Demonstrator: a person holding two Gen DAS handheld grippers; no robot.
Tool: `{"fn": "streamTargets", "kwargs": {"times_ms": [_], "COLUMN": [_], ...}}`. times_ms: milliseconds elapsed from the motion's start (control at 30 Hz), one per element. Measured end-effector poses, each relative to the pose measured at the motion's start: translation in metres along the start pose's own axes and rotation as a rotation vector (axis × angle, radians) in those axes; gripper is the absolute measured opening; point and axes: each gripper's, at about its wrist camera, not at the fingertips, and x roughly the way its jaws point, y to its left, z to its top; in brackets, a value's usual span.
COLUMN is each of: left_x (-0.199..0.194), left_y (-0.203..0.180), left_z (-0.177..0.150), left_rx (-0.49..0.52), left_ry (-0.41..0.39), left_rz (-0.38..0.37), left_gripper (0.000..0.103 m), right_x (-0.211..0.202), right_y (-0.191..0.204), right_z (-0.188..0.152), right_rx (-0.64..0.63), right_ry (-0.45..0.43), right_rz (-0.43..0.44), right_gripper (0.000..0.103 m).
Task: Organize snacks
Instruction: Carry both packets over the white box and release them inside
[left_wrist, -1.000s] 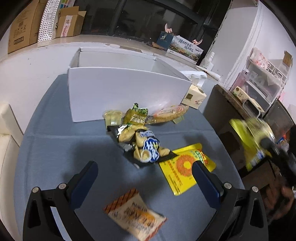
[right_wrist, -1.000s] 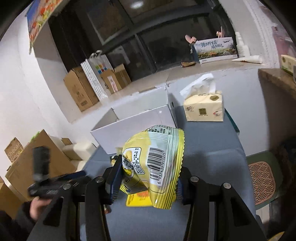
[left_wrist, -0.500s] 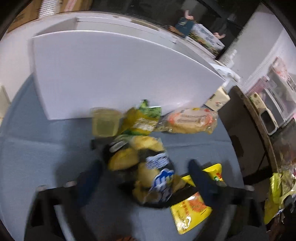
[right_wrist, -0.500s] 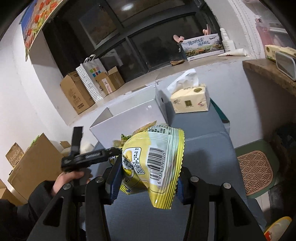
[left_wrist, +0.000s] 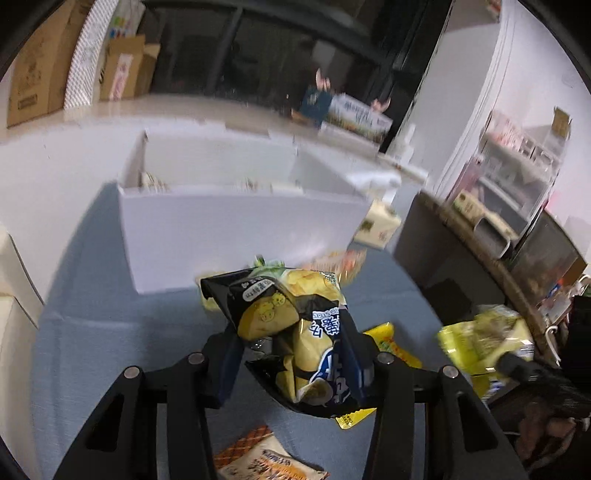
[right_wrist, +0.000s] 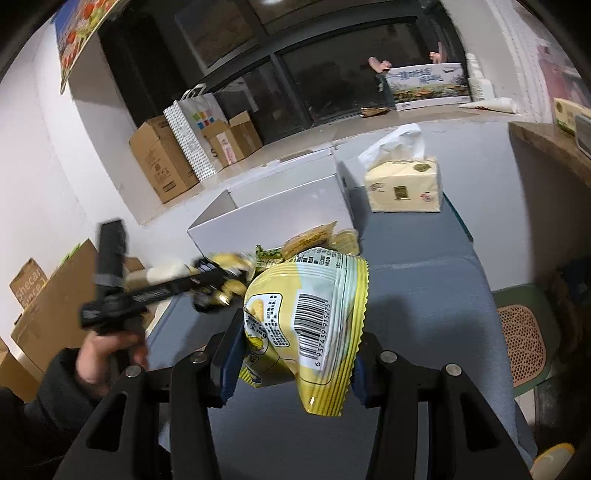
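My left gripper has a black-and-yellow chip bag between its jaws, which are closing; the pads press its sides and the bag hangs above the blue table cloth. Behind it stands the open white box. My right gripper is shut on a yellow snack bag with a barcode, held above the table. That yellow bag also shows blurred at the right of the left wrist view. The left gripper and the hand holding it appear in the right wrist view.
Loose snacks lie on the cloth: a flat yellow packet, an orange packet near the front, and an orange packet by the box. A tissue pack stands right of the white box. Cardboard boxes line the sill.
My left gripper went forward to the snack pile, closed from wide open onto the black-and-yellow chip bag and raised it. The right gripper kept its hold on the yellow bag.
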Motion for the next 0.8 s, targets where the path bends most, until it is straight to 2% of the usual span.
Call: {"fn": "streamTargets", "kwargs": {"times_ms": [167,267,433,533,600,700,800], "left_x": [-0.018,-0.024,-0.012,0.005,0.021,0.037,0.049], "left_y": [0.007,0.02,0.033,0.04,0.041,0.045,0.044], "left_z": [0.031,0.055,0.104,0.13,0.147,0.159,0.166], "left_rx": [0.022,0.016,0.021,0.017,0.043,0.052,0.086], "left_ry": [-0.061,-0.097,-0.136,-0.109,-0.078,-0.057,-0.061], "left_rz": [0.02,0.028,0.056,0.073,0.11,0.136,0.169], "left_gripper": [0.052,0.052,0.052,0.052,0.052,0.052,0.054], "right_x": [0.021,0.037,0.081,0.116,0.141,0.169,0.191], "right_y": [0.009,0.015,0.023,0.02,0.014,0.005,0.0], "right_z": [0.034,0.071,0.142,0.176,0.194,0.207,0.217], "right_rx": [-0.011,-0.031,-0.045,-0.038,-0.018,0.022,0.063], "right_ry": [-0.009,-0.044,-0.077,-0.061,-0.041,-0.005,0.037], "right_rz": [0.047,0.077,0.076,0.042,0.024,0.009,-0.08], "right_gripper": [0.052,0.052,0.052,0.052,0.052,0.052,0.052]}}
